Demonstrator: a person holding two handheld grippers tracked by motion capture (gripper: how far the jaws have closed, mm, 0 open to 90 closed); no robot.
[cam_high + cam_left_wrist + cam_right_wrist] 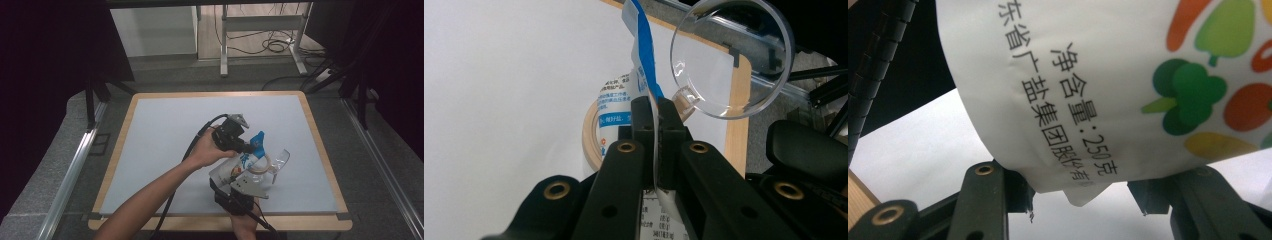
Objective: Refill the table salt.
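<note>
Table [165,130] carries everything. Salt bag [1108,75] lifted above table's near edge. Left gripper [655,107] pinched tight on bag's top seam; right gripper [1083,197] clamps its bottom corner. Clear cup [734,55] tilted just beyond bag. Tape ring [590,137] beneath bag.

Bare forearms, black left gripper [248,145] with brass screws, black trailing cable, grey three-cornered plate

Grey carpet floor [45,165], metal desk frame [260,30], black curtains [45,60].
</note>
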